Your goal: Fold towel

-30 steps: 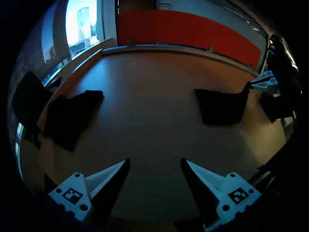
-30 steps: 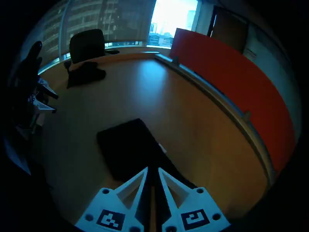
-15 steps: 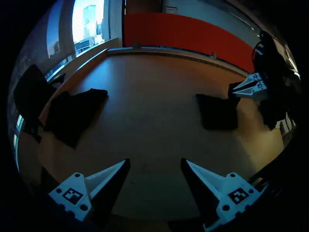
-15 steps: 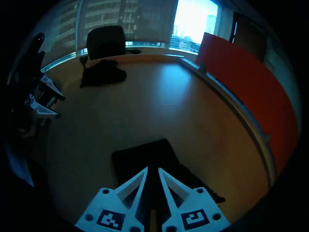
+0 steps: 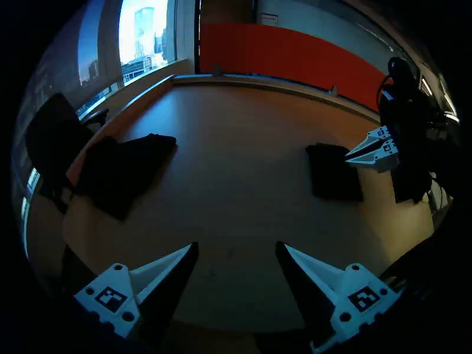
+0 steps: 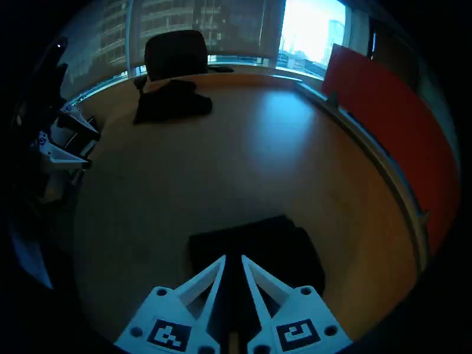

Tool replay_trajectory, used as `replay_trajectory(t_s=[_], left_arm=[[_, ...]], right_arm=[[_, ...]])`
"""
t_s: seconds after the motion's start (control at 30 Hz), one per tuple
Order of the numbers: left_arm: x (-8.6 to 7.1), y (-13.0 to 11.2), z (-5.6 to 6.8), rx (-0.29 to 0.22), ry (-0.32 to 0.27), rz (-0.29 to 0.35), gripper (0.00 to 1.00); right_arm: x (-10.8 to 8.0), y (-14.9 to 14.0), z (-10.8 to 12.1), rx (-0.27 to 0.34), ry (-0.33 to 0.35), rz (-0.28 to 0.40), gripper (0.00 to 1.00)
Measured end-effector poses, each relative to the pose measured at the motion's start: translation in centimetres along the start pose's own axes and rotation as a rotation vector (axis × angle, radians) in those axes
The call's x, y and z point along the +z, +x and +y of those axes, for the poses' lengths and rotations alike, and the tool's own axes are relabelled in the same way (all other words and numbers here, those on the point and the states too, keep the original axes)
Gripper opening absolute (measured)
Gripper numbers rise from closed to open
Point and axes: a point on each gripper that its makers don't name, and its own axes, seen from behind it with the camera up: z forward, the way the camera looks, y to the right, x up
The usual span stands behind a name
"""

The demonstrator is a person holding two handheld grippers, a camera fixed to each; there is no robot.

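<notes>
Tabletop of orange-brown wood (image 5: 236,177) is spreading wide across both views, its grain catching a pale sheen from the bright city-facing window (image 5: 144,35). A long red-orange partition panel (image 5: 295,53) is running along the far edge of the table, and a black high-backed office chair (image 5: 50,141) is standing at the window side. A loose heap of dark cloth (image 5: 124,171) is lying on the table just in front of that chair.

The folded dark towel (image 5: 331,172) is lying flat as a compact rectangle, well apart from the heap. In the right gripper view it is sitting directly under and ahead of the white fingers.

The left gripper (image 5: 236,248) is hanging over bare wood with its two white fingers spread wide and nothing between them. The right gripper (image 5: 349,155) is reaching to the towel's edge with its fingers drawn nearly together, leaving a thin slit. Whether any cloth is being pinched there is too dark to make out. The dim light is swallowing the towel's folds, and the dark hand (image 5: 407,118) holding that gripper is blending into shadow.
</notes>
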Motion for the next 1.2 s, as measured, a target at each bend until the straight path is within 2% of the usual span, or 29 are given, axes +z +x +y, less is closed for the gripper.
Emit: replay_trajectory(t_s=[0.17,0.3,0.5,0.53,0.8,1.2], left_arm=[[-0.1,-0.2,-0.1,0.001,0.001,-0.002,0.97],[-0.1,-0.3,-0.2,0.001,0.001,-0.004,0.97],[-0.2,-0.2,-0.3,0.003,0.002,0.001,0.97],[-0.2,-0.2,-0.3,0.003,0.002,0.001,0.97],[-0.3,-0.1,-0.3,0.006,0.0,0.008,0.97],[-0.3,0.0,-0.4,0.011,0.0,0.01,0.97]], right_arm=[[0.1,0.0,-0.1,0.008,0.0,0.001,0.05],[-0.1,0.2,-0.2,0.007,-0.007,0.004,0.15],[-0.7,0.2,-0.1,0.02,-0.03,0.017,0.71],[-0.8,0.1,0.0,0.024,-0.035,0.017,0.74],[-1.5,-1.3,0.1,0.06,-0.077,0.011,0.76],[-2.2,-4.9,-0.7,0.114,-0.108,-0.032,0.76]])
